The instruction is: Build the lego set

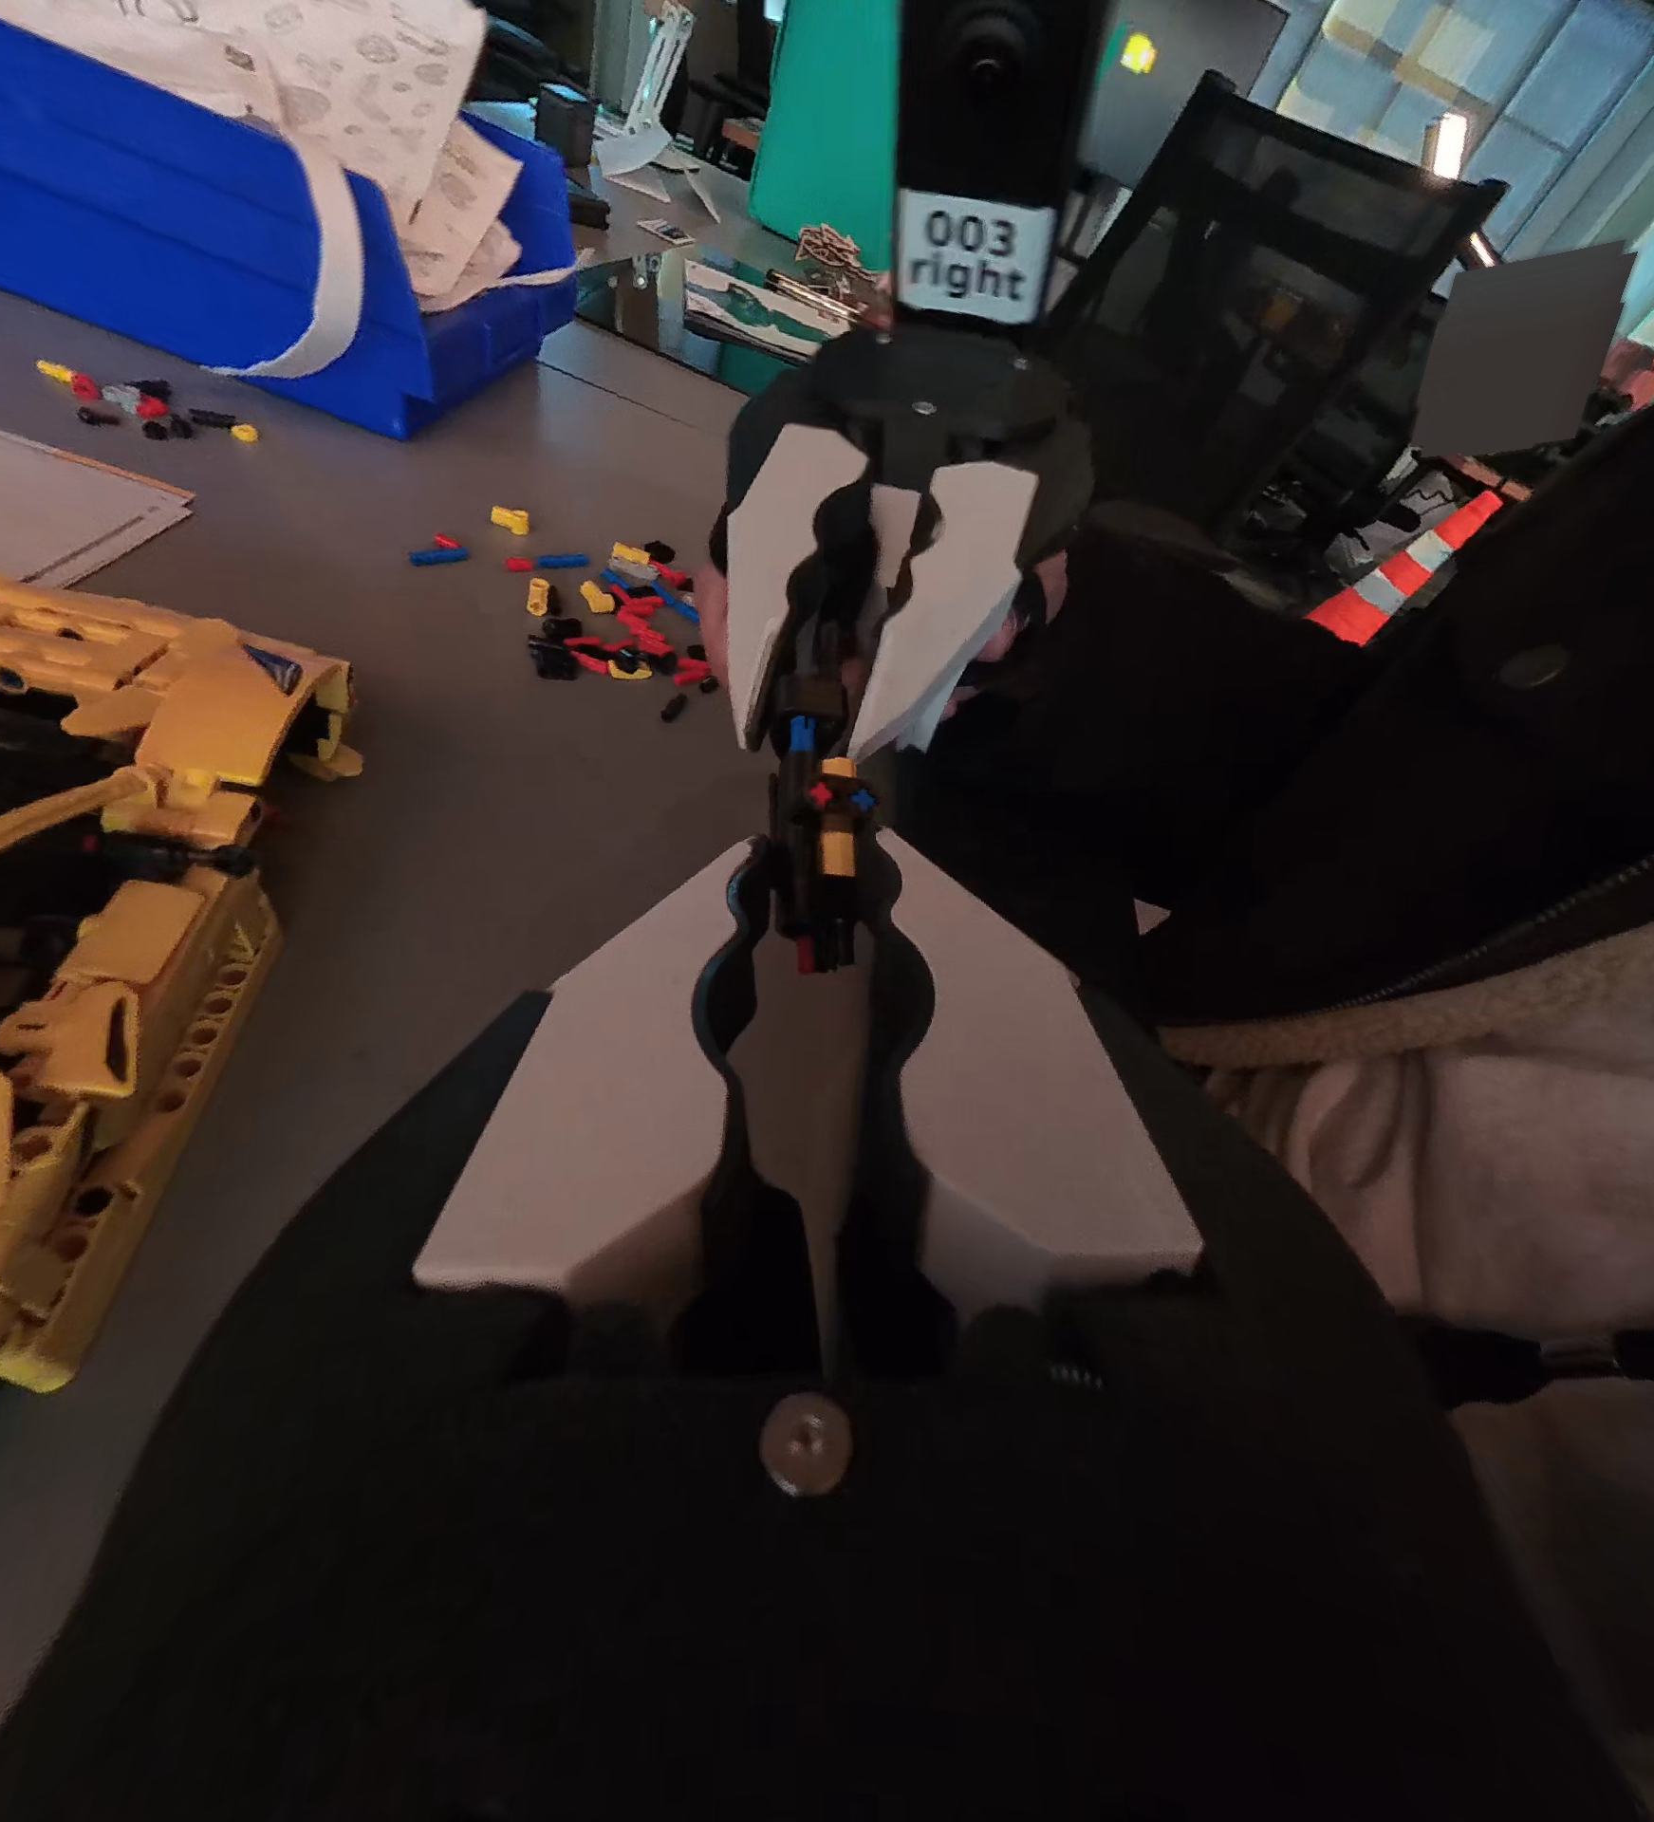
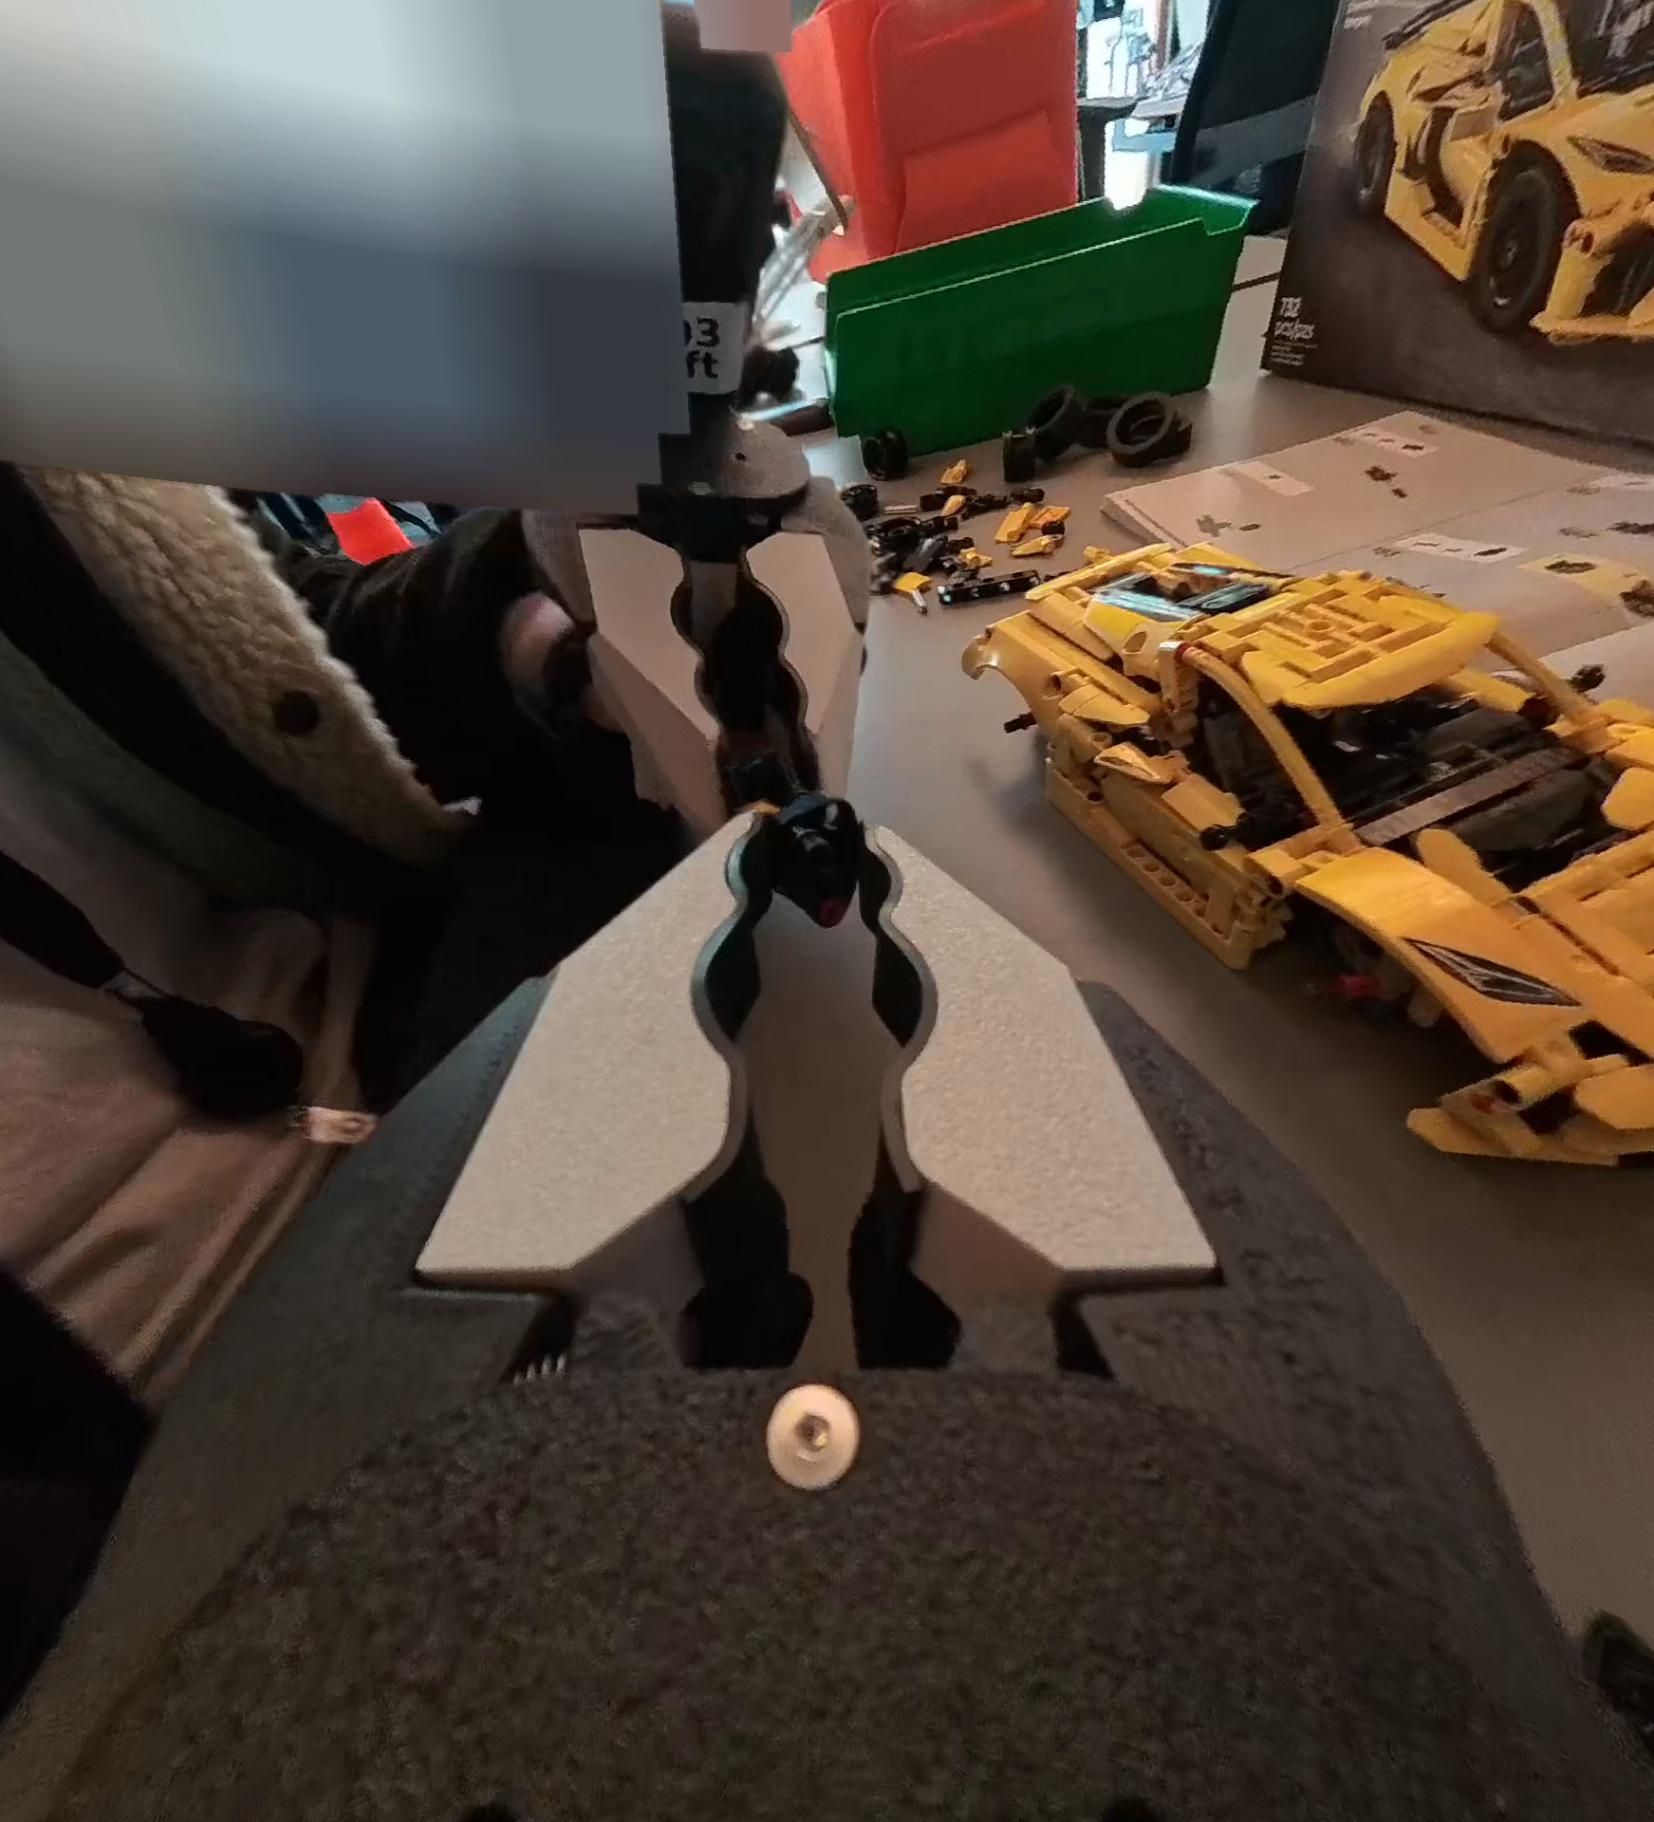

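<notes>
At frame centre my left gripper [image 1: 818, 887] pinches a light, rigid pin subassembly [image 1: 828, 848]; my right gripper [image 2: 808, 868] pinches its black connector [image 2: 808, 853]; grip the beams, pins may pop

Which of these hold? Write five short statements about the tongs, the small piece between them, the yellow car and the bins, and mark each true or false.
1. The left tongs grip a small black, yellow, red and blue assembly. True.
2. The right tongs are wide open and empty. False: they are closed on a small black piece.
3. The yellow car rests on the table. True.
4. The two tongs are far apart. False: their tips nearly meet.
5. The green bin lies on top of the car. False: it stands behind it.
</notes>
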Motion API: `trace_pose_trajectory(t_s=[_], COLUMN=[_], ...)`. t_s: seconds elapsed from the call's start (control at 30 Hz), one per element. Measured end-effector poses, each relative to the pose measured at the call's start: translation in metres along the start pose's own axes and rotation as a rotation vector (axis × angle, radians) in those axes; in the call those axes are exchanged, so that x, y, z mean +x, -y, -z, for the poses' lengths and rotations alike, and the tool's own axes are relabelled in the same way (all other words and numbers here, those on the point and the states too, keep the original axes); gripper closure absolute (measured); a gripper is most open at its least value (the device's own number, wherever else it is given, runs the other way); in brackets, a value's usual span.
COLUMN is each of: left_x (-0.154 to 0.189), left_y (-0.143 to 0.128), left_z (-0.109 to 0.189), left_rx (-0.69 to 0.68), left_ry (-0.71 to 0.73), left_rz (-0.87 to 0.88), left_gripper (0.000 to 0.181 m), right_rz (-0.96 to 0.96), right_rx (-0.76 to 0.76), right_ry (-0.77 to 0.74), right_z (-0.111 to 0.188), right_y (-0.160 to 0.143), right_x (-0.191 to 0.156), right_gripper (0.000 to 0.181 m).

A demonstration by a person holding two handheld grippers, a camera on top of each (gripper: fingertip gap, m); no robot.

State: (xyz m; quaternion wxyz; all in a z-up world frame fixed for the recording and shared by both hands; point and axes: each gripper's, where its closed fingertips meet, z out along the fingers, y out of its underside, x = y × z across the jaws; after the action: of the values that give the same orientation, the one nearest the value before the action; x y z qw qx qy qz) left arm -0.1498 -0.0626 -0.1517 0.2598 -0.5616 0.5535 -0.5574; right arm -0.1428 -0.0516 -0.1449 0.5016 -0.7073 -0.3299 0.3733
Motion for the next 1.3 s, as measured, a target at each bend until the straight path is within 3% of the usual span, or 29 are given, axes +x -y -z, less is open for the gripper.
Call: trace_pose_trajectory(t_s=[0.13,0.33,0.6,0.7,0.8,0.93,1.07,1.3], left_x=[-0.003,0.003,-0.005,-0.014,-0.028,-0.045,-0.051,-0.047], left_y=[-0.002,-0.002,-0.009,0.001,0.009,0.021,0.027,0.025], left_z=[0.001,-0.002,-0.004,0.003,0.011,0.021,0.029,0.026], left_rx=[0.002,-0.007,-0.042,0.034,0.107,0.217,0.281,0.268], left_ry=[-0.015,-0.030,0.006,0.000,0.050,0.149,0.223,0.321], left_rz=[0.065,0.022,0.049,0.153,0.216,0.279,0.274,0.213], left_gripper=[0.165,0.165,0.166,0.166,0.166,0.166,0.166,0.166], right_rz=[0.059,-0.037,-0.036,0.019,0.176,0.430,0.603,0.703], right_rx=[-0.030,0.004,-0.053,-0.009,-0.059,-0.101,-0.236,-0.296], right_ry=[-0.030,0.040,-0.002,-0.131,-0.354,-0.629,-0.712,-0.785], right_z=[-0.002,0.000,-0.002,-0.006,-0.007,-0.017,-0.042,-0.043], right_y=[-0.005,-0.001,-0.011,0.002,0.009,0.030,0.026,0.031], right_x=[0.002,-0.002,0.003,0.016,0.034,0.037,0.033,0.035], right_gripper=[0.166,0.166,0.166,0.160,0.127,0.120,0.115,0.119])
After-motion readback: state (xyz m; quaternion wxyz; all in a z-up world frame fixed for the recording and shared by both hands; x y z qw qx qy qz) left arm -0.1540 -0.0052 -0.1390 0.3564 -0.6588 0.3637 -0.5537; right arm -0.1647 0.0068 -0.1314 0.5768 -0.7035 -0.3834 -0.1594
